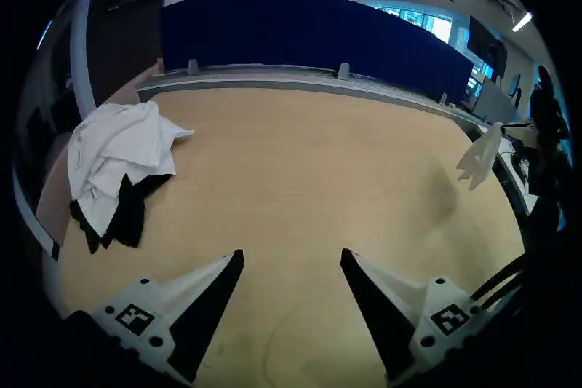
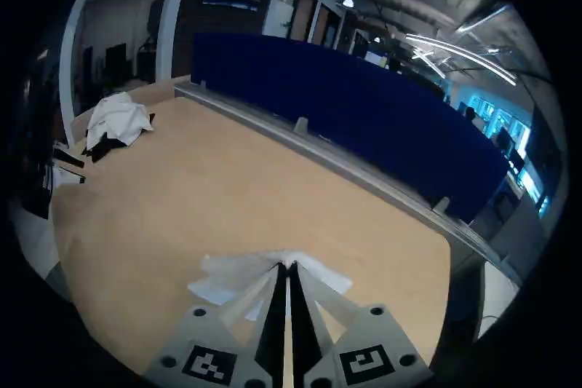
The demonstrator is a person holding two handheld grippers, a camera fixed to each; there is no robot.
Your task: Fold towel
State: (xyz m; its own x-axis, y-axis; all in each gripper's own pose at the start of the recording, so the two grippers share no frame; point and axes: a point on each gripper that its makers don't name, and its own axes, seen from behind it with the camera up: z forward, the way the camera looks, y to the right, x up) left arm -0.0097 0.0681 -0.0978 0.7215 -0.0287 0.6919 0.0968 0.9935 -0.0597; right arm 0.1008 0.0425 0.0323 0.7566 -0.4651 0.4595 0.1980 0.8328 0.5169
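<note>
Right gripper (image 2: 287,266) pinches a thin, soft white towel (image 2: 233,279), crumpled at its fingertips; left gripper (image 1: 291,257) stands spread above the smooth wooden table (image 1: 305,155).

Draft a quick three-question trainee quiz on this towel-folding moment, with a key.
1. True or false: the left tongs are shut on cloth.
2. What do the right tongs grip? A) a white towel B) a black cloth C) nothing
3. Fill in: the heap of cloth near the edge of the table is white and ____.

Key: 1 false, they stand open over bare wood. 2 A. 3 black.
</note>
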